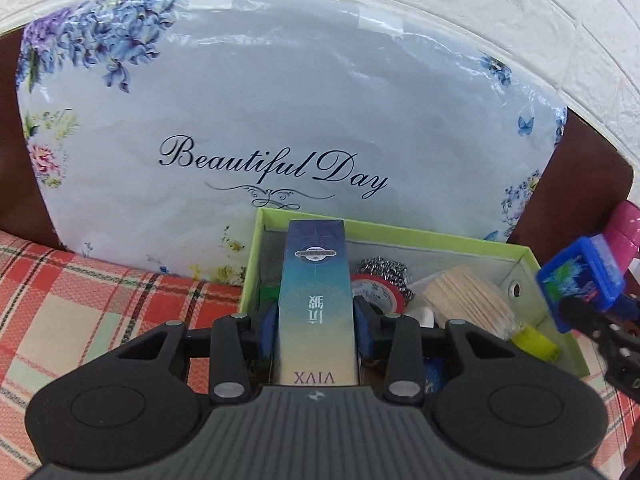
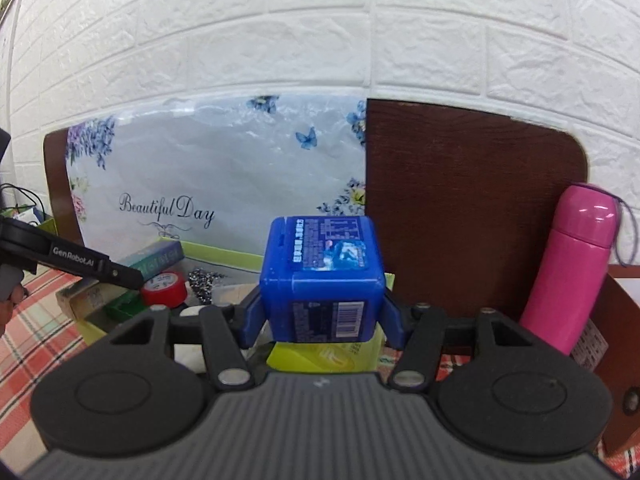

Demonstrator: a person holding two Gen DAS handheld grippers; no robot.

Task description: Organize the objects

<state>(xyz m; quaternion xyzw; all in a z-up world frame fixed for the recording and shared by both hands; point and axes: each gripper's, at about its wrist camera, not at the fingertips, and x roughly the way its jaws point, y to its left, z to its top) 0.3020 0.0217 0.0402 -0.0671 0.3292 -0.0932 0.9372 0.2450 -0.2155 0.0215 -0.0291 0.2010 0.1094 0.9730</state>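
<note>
My left gripper [image 1: 316,320] is shut on a long blue-to-beige carton [image 1: 316,280], its blue pads pressing both sides. The carton hangs over an open lime-green box [image 1: 400,232] that holds a steel scourer [image 1: 384,270], a red tape roll [image 1: 376,292] and a bundle of wooden sticks [image 1: 464,300]. My right gripper [image 2: 322,320] is shut on a blue cube-shaped container [image 2: 324,276], just above the green box's near wall [image 2: 320,360]. In the right wrist view the left gripper [image 2: 120,274] and its carton [image 2: 156,260] show at the left. The blue container [image 1: 580,280] also appears at the left view's right edge.
A floral "Beautiful Day" bag [image 1: 280,120] leans on a brown board [image 2: 460,200] against the white brick wall behind the box. A pink flask [image 2: 572,268] stands at the right beside a brown cardboard piece [image 2: 616,320]. A red plaid cloth [image 1: 100,300] covers the surface.
</note>
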